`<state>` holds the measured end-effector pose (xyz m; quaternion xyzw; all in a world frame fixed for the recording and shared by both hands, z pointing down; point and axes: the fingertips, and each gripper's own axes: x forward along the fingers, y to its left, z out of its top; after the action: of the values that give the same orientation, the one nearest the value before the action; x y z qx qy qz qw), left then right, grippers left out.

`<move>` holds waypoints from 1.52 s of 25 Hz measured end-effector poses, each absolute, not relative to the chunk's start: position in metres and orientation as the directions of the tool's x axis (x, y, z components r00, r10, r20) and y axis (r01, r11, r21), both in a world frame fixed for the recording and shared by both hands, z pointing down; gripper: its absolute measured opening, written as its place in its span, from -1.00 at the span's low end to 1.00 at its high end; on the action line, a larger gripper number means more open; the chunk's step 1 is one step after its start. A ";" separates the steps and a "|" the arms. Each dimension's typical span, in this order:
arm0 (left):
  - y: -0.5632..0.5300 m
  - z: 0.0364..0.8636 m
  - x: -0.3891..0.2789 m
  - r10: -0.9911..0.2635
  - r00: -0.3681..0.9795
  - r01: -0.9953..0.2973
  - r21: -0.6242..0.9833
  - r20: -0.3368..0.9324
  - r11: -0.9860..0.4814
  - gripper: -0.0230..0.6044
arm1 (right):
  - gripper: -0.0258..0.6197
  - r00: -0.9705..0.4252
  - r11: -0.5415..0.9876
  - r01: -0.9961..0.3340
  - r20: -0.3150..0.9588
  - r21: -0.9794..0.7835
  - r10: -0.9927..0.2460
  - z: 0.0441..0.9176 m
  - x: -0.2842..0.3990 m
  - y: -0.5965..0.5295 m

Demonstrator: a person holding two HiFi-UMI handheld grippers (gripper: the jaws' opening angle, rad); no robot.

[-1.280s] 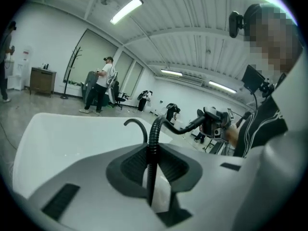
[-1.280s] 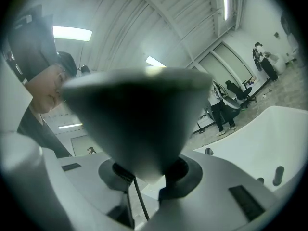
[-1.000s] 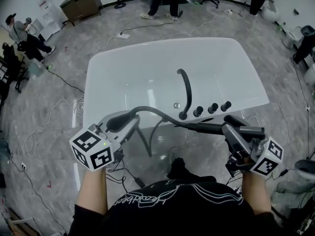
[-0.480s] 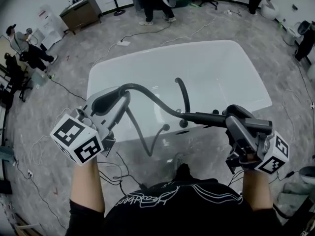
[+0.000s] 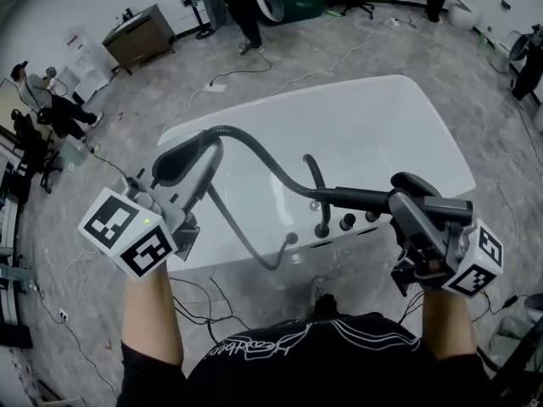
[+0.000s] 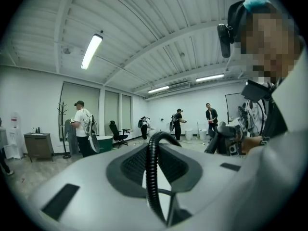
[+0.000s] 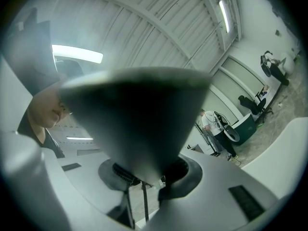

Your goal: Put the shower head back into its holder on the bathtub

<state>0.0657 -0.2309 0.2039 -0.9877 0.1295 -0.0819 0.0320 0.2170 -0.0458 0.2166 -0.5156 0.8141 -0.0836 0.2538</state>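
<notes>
Left gripper (image 5: 188, 170) pinches the hose (image 5: 254, 147), right gripper (image 5: 417, 197) is clamped on the shower head (image 5: 352, 199), held level above the tub's (image 5: 399, 125) near rim, over the knobs (image 5: 346, 221), hose arching between them

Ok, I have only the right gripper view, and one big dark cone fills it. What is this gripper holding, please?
Observer: The black shower head. The head view shows the right gripper shut on it, holding it about level above the white bathtub.
Operator: And where does its hose go?
Observer: The corrugated hose arcs up to the left gripper, which is shut on it, raised over the tub's left side.
Operator: Is the head in its holder already?
Observer: No. It is in the air above the near rim, by the curved spout and the round knobs.
</notes>
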 end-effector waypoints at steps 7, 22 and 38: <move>-0.258 0.184 0.097 -0.255 0.959 -0.242 -0.112 0.125 -0.964 -0.73 | -0.54 -0.310 0.442 -0.815 -0.364 -0.374 -0.879 0.196 0.246 -0.060; -0.271 0.262 0.101 -0.239 0.946 -0.235 -0.048 0.220 -0.971 -0.73 | -0.54 -0.264 0.368 -0.836 -0.289 -0.406 -0.920 0.245 0.261 -0.072; -0.239 0.418 0.096 -0.218 0.905 -0.292 0.163 0.365 -0.942 -0.72 | -0.54 -0.208 0.265 -0.841 -0.170 -0.471 -0.963 0.280 0.256 -0.042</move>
<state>0.0956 -0.2391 0.4175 -0.9701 0.1315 -0.1734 -0.1077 0.2562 -0.0418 0.2801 -0.5899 0.7647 -0.1395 0.2187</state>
